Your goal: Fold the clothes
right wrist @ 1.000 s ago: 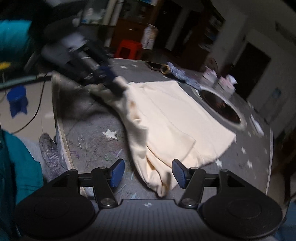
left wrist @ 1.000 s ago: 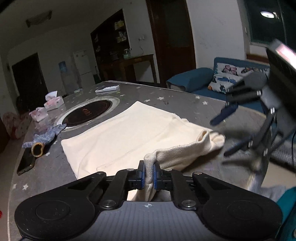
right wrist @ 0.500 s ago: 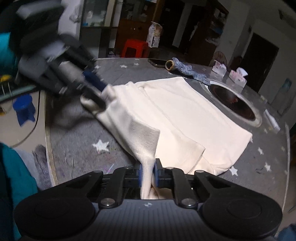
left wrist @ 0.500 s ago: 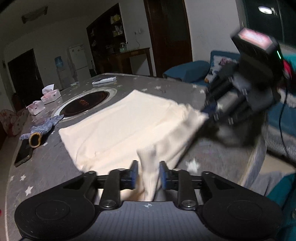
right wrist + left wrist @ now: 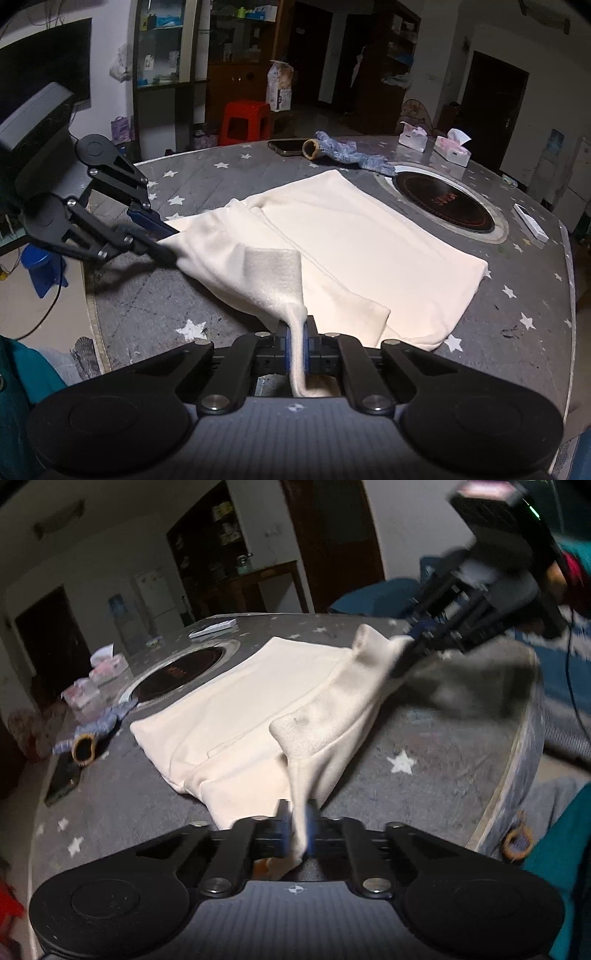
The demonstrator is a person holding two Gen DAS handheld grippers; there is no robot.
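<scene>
A cream garment (image 5: 280,686) lies spread on the grey star-patterned table (image 5: 443,746). Its near edge is lifted at two corners. My left gripper (image 5: 297,827) is shut on one raised corner, with the cloth rising from between its fingers. In the right wrist view the same garment (image 5: 369,251) stretches from the left gripper (image 5: 168,243) at the left to my right gripper (image 5: 297,341), which is shut on the other corner. From the left wrist view the right gripper (image 5: 402,650) appears blurred at the upper right, pinching the cloth.
A round hob (image 5: 443,203) is set into the table beyond the garment. A phone (image 5: 288,147), a blue knitted glove (image 5: 347,153), tissue packs (image 5: 452,149) and a white remote (image 5: 530,225) lie around it. The curved table edge (image 5: 524,768) runs close to both grippers.
The right gripper, open a second ago, has shut on the garment's near corner. Both grippers have risen, pulling the near edge up off the table between them.
</scene>
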